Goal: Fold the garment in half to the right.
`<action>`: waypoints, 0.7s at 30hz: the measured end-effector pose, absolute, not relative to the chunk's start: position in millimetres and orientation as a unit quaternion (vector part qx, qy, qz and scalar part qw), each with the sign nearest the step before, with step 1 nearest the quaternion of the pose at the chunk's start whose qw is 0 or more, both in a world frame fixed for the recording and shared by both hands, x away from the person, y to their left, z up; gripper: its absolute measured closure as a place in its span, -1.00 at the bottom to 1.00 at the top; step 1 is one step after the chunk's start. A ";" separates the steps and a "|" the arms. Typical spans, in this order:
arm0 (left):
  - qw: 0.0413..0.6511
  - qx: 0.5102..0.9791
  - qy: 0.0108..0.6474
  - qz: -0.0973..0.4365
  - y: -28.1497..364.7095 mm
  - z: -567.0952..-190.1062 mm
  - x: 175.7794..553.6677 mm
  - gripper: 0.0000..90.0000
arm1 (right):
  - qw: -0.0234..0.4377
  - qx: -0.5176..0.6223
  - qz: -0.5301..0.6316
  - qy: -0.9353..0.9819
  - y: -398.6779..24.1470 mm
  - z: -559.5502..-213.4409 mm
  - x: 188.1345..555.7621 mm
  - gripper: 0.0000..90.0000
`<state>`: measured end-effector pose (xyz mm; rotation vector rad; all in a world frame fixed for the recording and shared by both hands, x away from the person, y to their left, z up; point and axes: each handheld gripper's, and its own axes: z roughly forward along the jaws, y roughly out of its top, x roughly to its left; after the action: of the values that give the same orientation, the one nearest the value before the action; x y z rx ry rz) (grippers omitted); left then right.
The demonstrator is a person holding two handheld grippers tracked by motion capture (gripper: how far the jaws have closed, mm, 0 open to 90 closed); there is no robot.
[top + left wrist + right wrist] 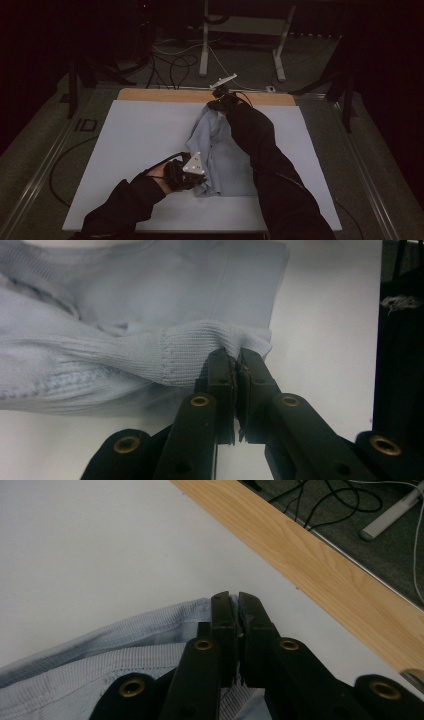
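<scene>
1. High view: a white surface (130,145) with a bare wooden strip (165,95) along its far edge carries a pale blue knit garment (220,160), which lies crumpled right of centre, running from the near edge up toward the far edge.
2. Left hand-held gripper (192,172): sits at the garment's near-left corner, grey three-cornered plate on top, held by a dark-sleeved arm coming from the near edge.
3. Left gripper view: the jaws are pinched narrow on a ribbed cuff or hem (210,347) of the garment; the fabric bunches just above the tips.
4. Right hand-held gripper (222,97): reaches to the garment's far end, near the wooden strip.
5. Right gripper view: the jaws are clamped narrow on the garment's ribbed edge (150,625), with the white surface and wooden strip (310,560) beyond.
6. Floor beyond the far edge: cables (172,62) and a white frame leg (204,40).
</scene>
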<state>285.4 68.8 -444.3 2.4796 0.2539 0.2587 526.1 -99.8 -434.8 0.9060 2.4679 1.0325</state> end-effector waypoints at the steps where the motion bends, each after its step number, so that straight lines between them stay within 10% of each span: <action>1: 0.313 0.940 0.094 0.098 65.6 -444.2 285.9 0.93 | 0.158 0.319 0.363 0.861 -102.6 -434.5 525.8 0.94; 21: 0.299 0.949 0.038 0.087 -11.1 -445.7 294.6 0.93 | 0.152 0.337 0.382 0.847 -146.8 -440.4 535.4 0.94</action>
<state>294.6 -11.1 -445.7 2.5211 0.1013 0.2303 535.4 -146.8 -440.4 0.9667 2.4304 1.0973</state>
